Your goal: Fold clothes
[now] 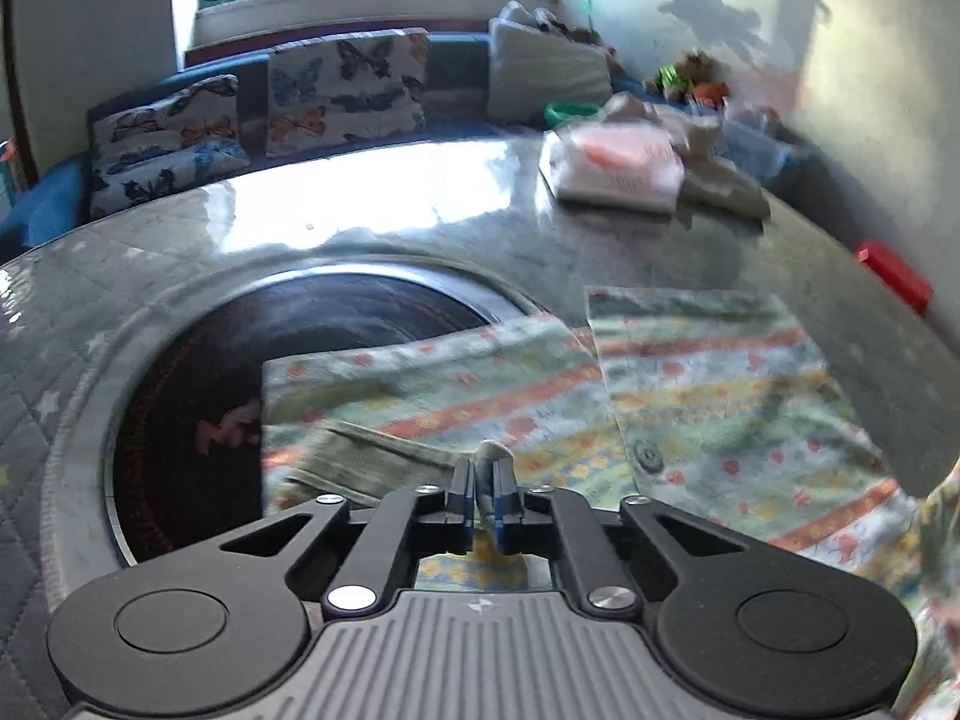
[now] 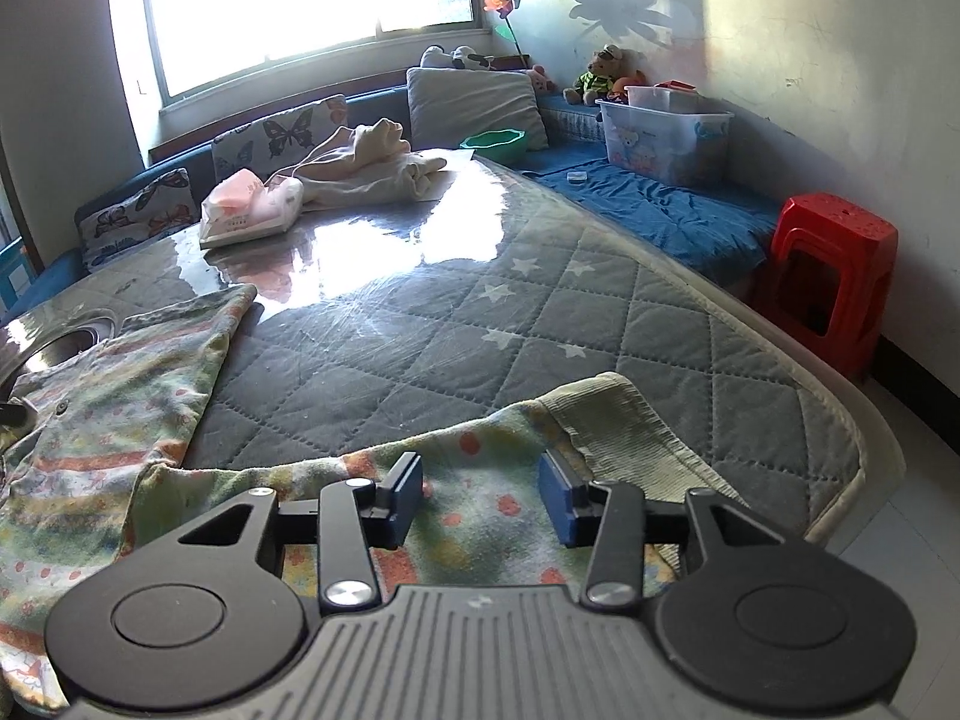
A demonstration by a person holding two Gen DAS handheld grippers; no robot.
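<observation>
A pale green child's top [image 1: 690,396] with orange stripes and small flowers lies spread on the quilted grey table cover [image 2: 480,312]. My left gripper [image 1: 485,489] is shut on a small pinch of its fabric, which pokes up between the blue pads near a ribbed green cuff [image 1: 372,456]. In the right wrist view one sleeve with a ribbed cuff [image 2: 624,420] lies toward the table's near right edge. My right gripper [image 2: 480,498] stands open just over that sleeve; the cloth lies flat under the gap and the pads do not press it.
A round dark inset [image 1: 270,372] with a metal rim sits in the table beside the top. Farther back lie a tissue pack [image 2: 252,210] and a beige garment [image 2: 372,168]. A red stool [image 2: 828,276], a plastic box [image 2: 666,132] and cushions line the bench.
</observation>
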